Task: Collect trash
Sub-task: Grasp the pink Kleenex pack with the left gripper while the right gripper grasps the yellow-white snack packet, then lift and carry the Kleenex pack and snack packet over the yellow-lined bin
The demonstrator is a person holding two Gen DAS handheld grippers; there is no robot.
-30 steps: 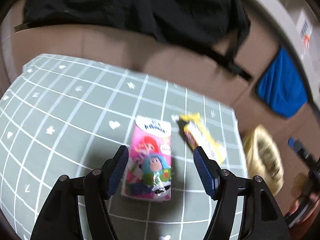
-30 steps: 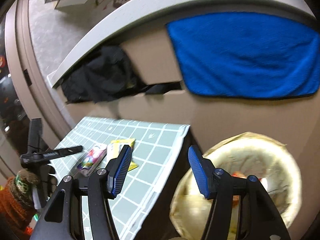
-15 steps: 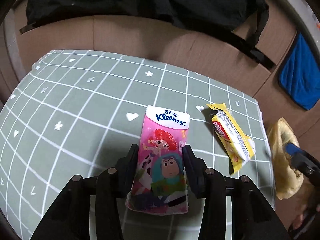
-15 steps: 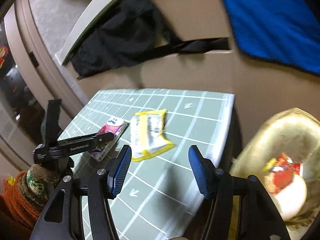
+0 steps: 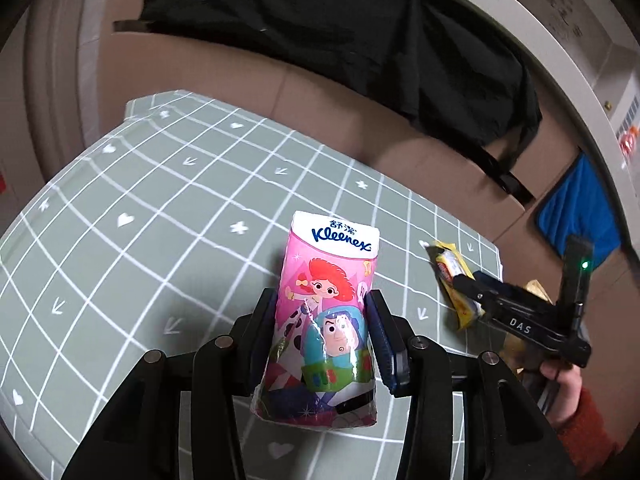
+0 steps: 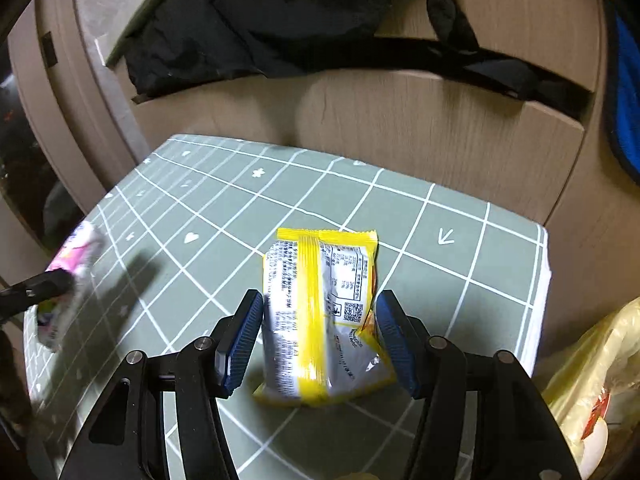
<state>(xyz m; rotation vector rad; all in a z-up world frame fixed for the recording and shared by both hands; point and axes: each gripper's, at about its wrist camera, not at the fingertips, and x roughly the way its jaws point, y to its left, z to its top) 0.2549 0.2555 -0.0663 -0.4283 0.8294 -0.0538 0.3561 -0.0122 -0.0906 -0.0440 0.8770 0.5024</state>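
Observation:
My left gripper (image 5: pixel 322 334) is shut on a pink Kleenex tissue pack (image 5: pixel 326 312) and holds it lifted above the green grid mat (image 5: pixel 160 220). The pack shows blurred at the left of the right wrist view (image 6: pixel 66 276). A yellow snack wrapper (image 6: pixel 320 316) lies on the mat (image 6: pixel 460 264) near its right edge. My right gripper (image 6: pixel 318 340) is open around the wrapper, one finger on each side; whether the pads touch it I cannot tell. The wrapper (image 5: pixel 454 276) and right gripper (image 5: pixel 476 292) also show in the left wrist view.
A yellowish trash bag (image 6: pixel 596 376) with wrappers inside sits to the right, below the mat's edge. A wooden cabinet front (image 6: pixel 420 120) with black cloth (image 6: pixel 260 16) stands behind the mat. A blue towel (image 5: pixel 576 212) hangs at the right.
My left gripper has lifted the tissue pack off the mat. My right gripper moved from near the trash bag over to the yellow wrapper and now straddles it.

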